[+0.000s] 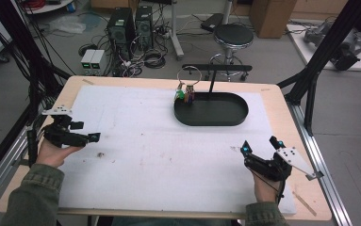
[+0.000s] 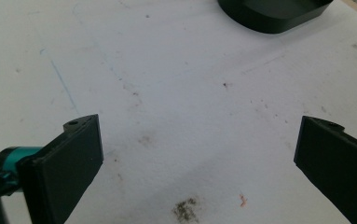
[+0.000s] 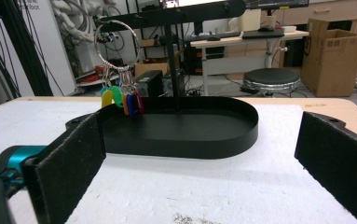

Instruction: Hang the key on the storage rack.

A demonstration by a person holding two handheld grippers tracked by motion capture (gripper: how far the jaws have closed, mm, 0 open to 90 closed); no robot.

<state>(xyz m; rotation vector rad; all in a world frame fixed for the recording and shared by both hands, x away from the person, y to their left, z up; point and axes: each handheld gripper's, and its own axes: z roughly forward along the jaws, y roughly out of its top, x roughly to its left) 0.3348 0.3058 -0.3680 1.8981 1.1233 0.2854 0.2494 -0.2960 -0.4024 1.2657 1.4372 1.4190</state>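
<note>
A: Your left gripper [image 1: 81,134] sits at the table's left edge, its jaws spread wide with nothing between them. Your right gripper [image 1: 260,148] rests near the front right, jaws also well apart and empty.

B: Where is the key ring [image 1: 189,73]?

A: It hangs from the arm of the black stand [image 1: 213,75] over the left end of the oval black tray [image 1: 234,115], well apart from both of your grippers. The right gripper view looks level across the table at it: a thin metal hoop [image 3: 115,42] carrying yellow, green, orange, blue and pink plastic tags [image 3: 120,100] that dangle just above the tray floor.

B: And your left gripper view?

A: It looks down on the white sheet [image 2: 176,93], rough and speckled, with a dark smudge [image 2: 185,210] near the jaws and a corner of the tray [image 2: 274,14] at the top.

B: Anything between you and the ring?

A: Bare sheet, and the tray's low matte wall.
</note>
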